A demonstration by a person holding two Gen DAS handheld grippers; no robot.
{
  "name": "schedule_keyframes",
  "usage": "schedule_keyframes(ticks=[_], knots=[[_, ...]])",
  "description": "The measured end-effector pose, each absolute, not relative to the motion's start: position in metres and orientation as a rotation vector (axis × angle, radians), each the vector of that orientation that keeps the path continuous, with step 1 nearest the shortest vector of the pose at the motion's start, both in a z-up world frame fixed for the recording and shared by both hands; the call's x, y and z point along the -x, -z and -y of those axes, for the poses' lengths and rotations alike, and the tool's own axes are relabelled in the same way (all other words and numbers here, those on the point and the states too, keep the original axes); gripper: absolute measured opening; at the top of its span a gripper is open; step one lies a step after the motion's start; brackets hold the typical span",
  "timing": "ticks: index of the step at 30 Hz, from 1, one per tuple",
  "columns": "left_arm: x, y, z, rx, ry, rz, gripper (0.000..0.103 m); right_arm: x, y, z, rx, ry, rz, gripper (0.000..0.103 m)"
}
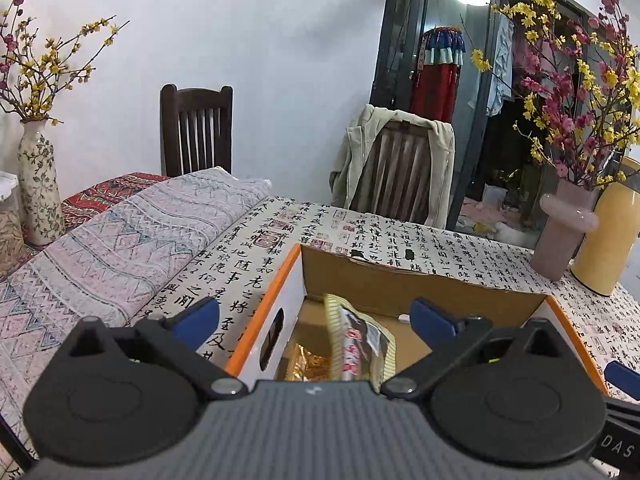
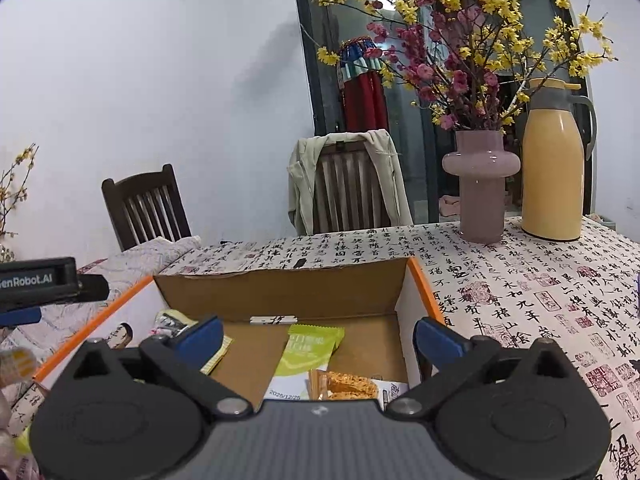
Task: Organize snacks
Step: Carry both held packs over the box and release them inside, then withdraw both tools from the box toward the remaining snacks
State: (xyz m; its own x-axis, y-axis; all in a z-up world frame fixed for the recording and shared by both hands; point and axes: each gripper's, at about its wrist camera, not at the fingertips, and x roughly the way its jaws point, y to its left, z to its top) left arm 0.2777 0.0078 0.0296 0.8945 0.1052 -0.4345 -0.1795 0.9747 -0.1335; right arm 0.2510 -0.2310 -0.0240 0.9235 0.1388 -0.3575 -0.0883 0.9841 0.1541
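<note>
Two vases [image 2: 481, 188], thermos [image 2: 554, 164] beyond snack box [image 2: 280, 292].

Left gripper [image 1: 316, 320] jaws wide apart, right gripper [image 2: 318, 338] likewise, both empty
</note>
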Motion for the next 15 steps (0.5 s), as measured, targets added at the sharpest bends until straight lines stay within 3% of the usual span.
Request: schedule_keyframes(ticks=[15], knots=[[-0.243, -0.071, -0.01, 0.217, -0.143, -0.334, 0.103, -0.23, -0.013, 0.24, -0.153, -0.093, -0.26, 0.103]])
